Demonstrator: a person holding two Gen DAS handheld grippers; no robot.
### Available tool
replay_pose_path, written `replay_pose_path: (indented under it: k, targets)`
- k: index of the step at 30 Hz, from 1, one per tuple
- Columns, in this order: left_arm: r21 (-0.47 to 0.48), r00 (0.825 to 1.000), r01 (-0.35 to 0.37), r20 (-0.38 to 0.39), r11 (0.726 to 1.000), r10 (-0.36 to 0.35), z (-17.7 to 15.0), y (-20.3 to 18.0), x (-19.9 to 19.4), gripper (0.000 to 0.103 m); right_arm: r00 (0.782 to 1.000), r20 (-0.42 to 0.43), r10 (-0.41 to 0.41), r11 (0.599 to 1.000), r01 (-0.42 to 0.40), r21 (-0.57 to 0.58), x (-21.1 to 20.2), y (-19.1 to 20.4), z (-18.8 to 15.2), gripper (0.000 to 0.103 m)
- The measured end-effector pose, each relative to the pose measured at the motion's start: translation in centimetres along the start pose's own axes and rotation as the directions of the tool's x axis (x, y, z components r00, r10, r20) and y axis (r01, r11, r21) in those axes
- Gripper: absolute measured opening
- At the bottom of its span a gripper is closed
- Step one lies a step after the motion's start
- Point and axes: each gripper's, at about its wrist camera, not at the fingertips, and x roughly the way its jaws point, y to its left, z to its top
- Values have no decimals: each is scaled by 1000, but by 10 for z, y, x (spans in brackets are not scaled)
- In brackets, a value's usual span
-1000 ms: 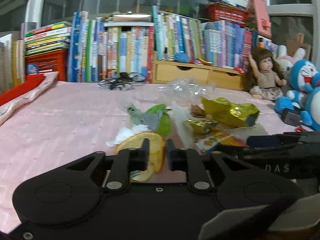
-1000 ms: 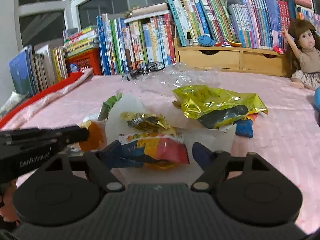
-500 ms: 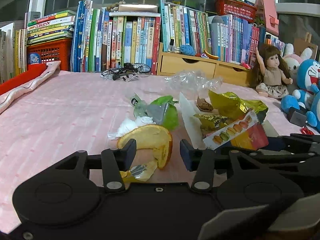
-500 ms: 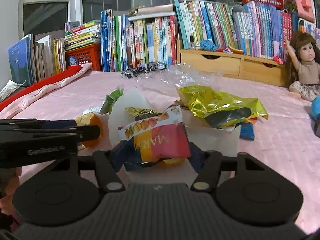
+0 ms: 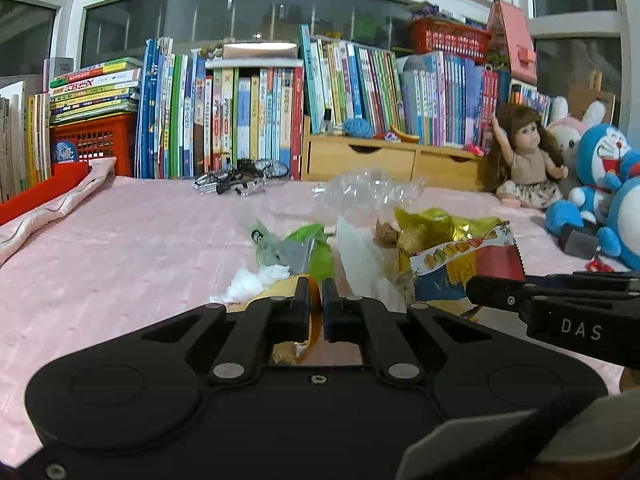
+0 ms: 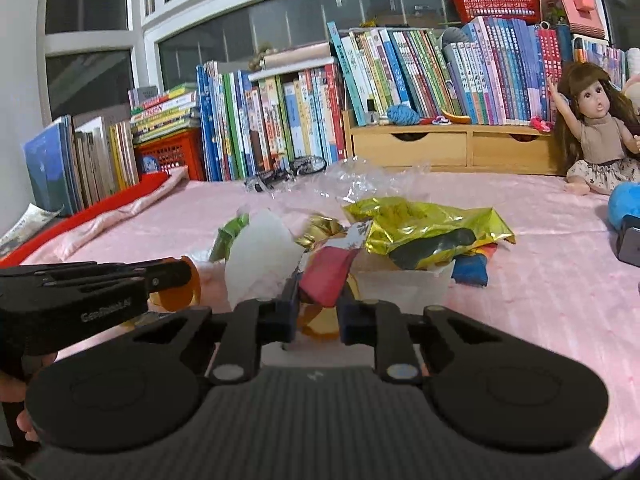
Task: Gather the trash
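A heap of trash lies on the pink cloth (image 5: 120, 248). My left gripper (image 5: 316, 292) is at the heap's near edge, its jaws closing tight on a yellow-orange peel (image 5: 280, 291), which also shows in the right wrist view (image 6: 180, 296). Just to the right, my right gripper (image 6: 318, 298) has its jaws closing on a red, yellow and blue snack wrapper (image 6: 324, 276), crumpled between the pads and held up off the cloth (image 5: 472, 256). Behind lie a gold foil bag (image 6: 424, 224), a green wrapper (image 5: 316, 248), a white tissue (image 5: 252, 284), white paper (image 6: 264, 256) and clear plastic (image 5: 372, 192).
Books (image 5: 248, 112) line the back beside a red crate (image 5: 92, 140) and a wooden drawer box (image 5: 384, 160). A doll (image 5: 524, 160) and blue plush toys (image 5: 600, 184) sit at the right. Glasses (image 5: 240, 178) lie near the books. A folded red and pink cloth (image 5: 52, 200) lies at the left.
The left jaws widened, then closed on the orange peel. The right jaws closed from wide open onto the snack wrapper, which is now crumpled and lifted.
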Motion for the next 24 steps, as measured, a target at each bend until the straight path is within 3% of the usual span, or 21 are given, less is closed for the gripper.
replay_pose_path:
  k: [9, 24]
  targets:
    - [-21, 996, 53, 75, 998, -51, 8, 9, -40, 6, 999, 45, 11, 1000, -12, 21, -22, -3, 4, 23]
    - [84, 984, 95, 145, 992, -107, -4, -6, -101, 6, 997, 67, 48, 999, -47, -3, -56, 5, -9, 23]
